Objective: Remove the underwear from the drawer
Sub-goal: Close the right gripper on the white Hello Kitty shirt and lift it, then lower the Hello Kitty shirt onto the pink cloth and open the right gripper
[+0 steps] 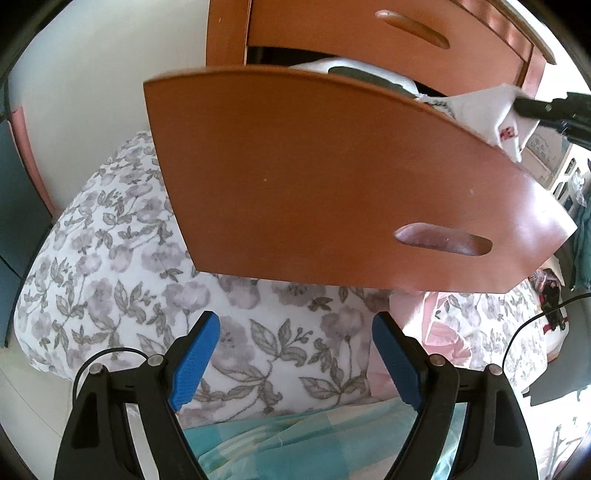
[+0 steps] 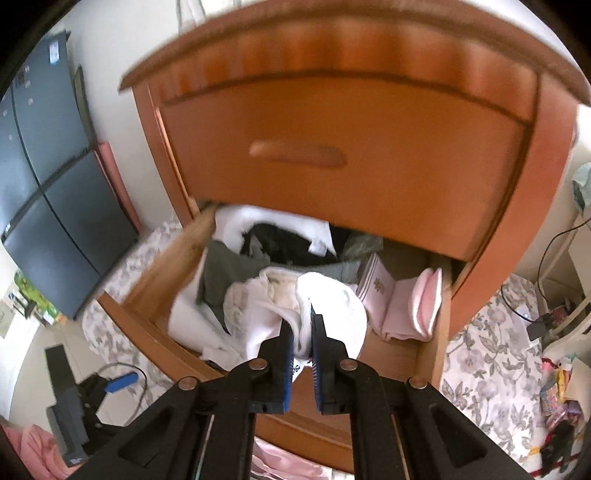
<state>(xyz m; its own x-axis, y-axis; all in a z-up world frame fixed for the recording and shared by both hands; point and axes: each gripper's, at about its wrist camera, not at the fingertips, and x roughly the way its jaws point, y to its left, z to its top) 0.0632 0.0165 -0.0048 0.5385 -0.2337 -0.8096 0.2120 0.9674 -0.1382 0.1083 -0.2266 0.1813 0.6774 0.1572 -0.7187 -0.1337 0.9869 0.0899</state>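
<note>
Left wrist view. Left gripper (image 1: 295, 354): blue-padded jaws apart, nothing between them, hanging over a floral quilt (image 1: 122, 266). Drawer (image 1: 332, 177): orange-brown wood, pulled out of the cabinet (image 1: 369, 33), its curved front toward the camera, slot handle at lower right. Underwear (image 1: 487, 114): white cloth with red lettering, draped over the drawer's upper right rim, pinched at its far end by the right gripper (image 1: 524, 107); long axis runs from the drawer interior out toward the right edge of the picture.

Right wrist view. Right gripper (image 2: 301, 325): jaws nearly together, clamped on a fold of the underwear (image 2: 332, 310). The garment hangs bunched over the open drawer (image 2: 155, 280), stretched from the pile toward the camera. Other contents: grey, black and white clothes (image 2: 258, 251); pink folded items (image 2: 406, 302) at right. Picture blurred.
</note>
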